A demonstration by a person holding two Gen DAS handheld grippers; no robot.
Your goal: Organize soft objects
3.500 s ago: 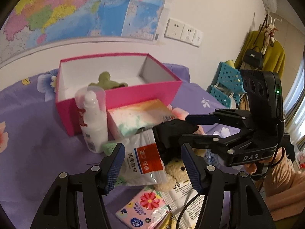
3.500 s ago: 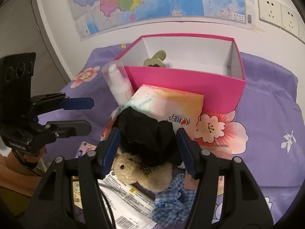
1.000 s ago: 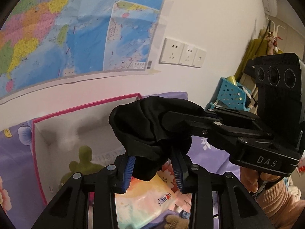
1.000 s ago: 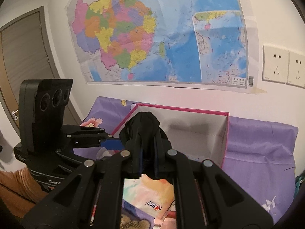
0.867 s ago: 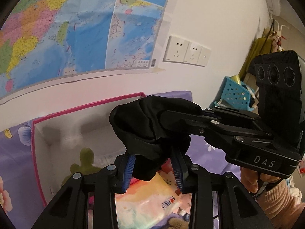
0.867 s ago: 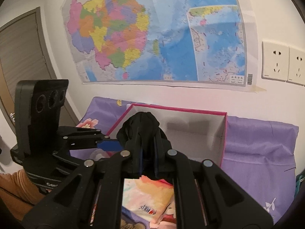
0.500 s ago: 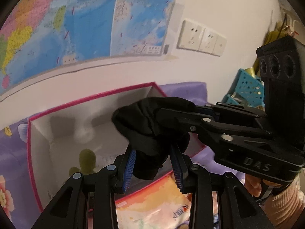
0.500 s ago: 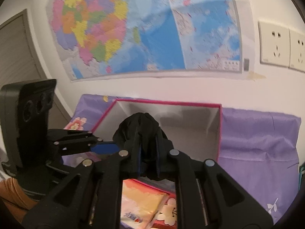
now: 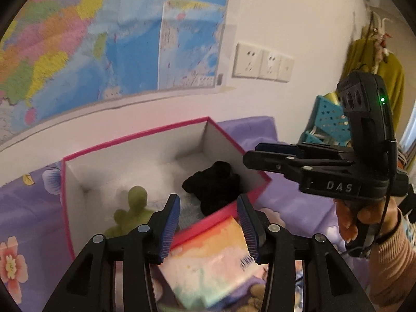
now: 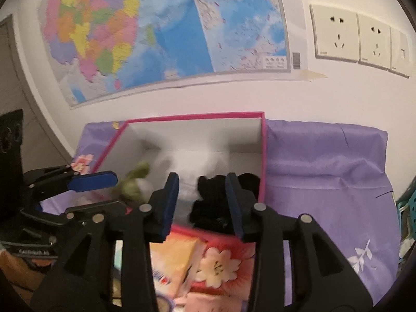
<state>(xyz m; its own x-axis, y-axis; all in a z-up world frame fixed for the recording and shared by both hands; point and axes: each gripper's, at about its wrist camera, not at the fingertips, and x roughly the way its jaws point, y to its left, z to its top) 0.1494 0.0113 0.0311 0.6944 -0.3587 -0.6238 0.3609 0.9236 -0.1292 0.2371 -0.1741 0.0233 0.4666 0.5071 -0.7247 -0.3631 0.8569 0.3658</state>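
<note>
- Inside the pink box [image 9: 228,139], near its right wall, the black cloth [image 9: 212,187] is seen lying loose, apart from a green plush toy [image 9: 132,212].
- Left claw [image 9: 209,227] is held above the box's near rim, jaws wide, nothing gripped.
- Right claw [image 10: 202,205] is likewise spread and unloaded, held level over the box's right side by the right hand [image 9: 364,221].

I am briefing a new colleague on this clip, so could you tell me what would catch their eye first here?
The pink box on the purple cloth stands out first, with a black cloth bundle lying at its right end and a green plush toy at its left. Above it hangs a colourful wall map, while both tools, left and right, gape open.
</note>
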